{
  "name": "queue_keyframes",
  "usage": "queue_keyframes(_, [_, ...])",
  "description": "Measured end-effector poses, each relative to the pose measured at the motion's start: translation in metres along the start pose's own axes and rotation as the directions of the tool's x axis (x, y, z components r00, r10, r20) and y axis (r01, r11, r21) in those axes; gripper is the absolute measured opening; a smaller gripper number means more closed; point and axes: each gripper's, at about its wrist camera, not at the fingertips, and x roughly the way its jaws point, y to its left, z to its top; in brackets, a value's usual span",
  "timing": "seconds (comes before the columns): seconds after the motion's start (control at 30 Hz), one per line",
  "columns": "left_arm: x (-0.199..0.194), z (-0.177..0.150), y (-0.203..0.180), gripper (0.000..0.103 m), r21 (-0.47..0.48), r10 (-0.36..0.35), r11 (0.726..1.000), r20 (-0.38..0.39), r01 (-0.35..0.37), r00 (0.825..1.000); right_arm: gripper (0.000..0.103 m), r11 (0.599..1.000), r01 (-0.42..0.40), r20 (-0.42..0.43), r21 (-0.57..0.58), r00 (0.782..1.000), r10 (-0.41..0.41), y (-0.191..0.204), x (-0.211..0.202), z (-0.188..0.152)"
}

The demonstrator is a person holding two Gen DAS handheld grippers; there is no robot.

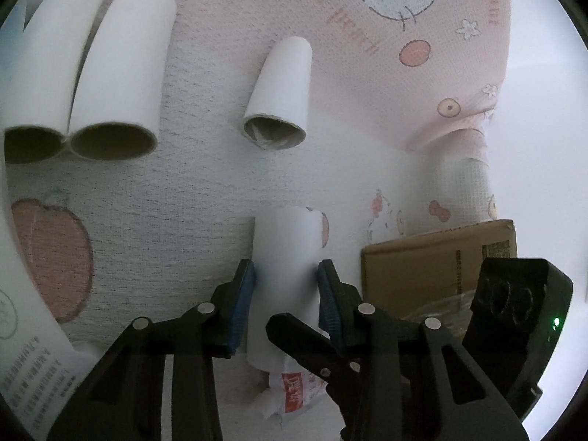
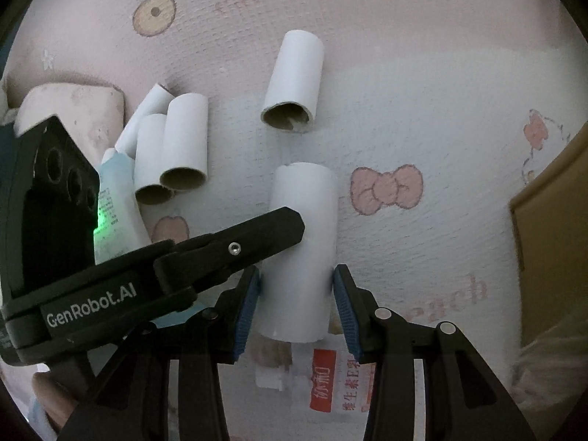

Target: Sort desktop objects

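A white cardboard tube [image 1: 284, 257] [image 2: 301, 228] lies on the pink cartoon-print cloth [image 1: 228, 36] [image 2: 422, 92], and both grippers are on it. My left gripper [image 1: 284, 290] has its blue pads [image 1: 242, 294] pressed against the tube's two sides. My right gripper [image 2: 297, 301] clamps the same tube nearer its lower end. In the right wrist view a black finger [image 2: 264, 235] of the left gripper reaches in from the left onto the tube. A lone tube [image 1: 279, 92] [image 2: 294, 81] lies farther off. Two more tubes [image 1: 117, 73] [image 2: 183, 143] lie side by side at the left.
A brown cardboard box [image 1: 433, 268] [image 2: 551, 239] stands to the right. Under the held tube's near end lies a paper sachet with a red label [image 1: 294, 386] [image 2: 323, 378]. A pale blue squeeze tube [image 2: 114, 202] and a pink block [image 2: 70, 110] lie at the left.
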Motion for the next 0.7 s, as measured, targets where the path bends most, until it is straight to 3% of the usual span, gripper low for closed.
queue_keyframes(0.37, [-0.005,-0.003,0.001,0.039,-0.018,-0.002,1.000,0.017,0.002,1.000,0.041,0.997,-0.050,-0.047,0.051,0.997,0.053,-0.002,0.015,-0.001])
queue_keyframes(0.47, [-0.018,-0.005,-0.008,0.039,-0.018,-0.028,0.999,0.038,0.029,0.999,0.041,0.999,-0.048,-0.010,0.008,0.999,0.048,0.005,0.000,-0.003])
queue_keyframes(0.7, [-0.058,-0.012,-0.060,0.039,0.090,-0.018,0.996,0.094,0.009,0.995,0.041,0.996,-0.077,0.087,-0.038,0.993,0.080,0.020,-0.056,-0.007])
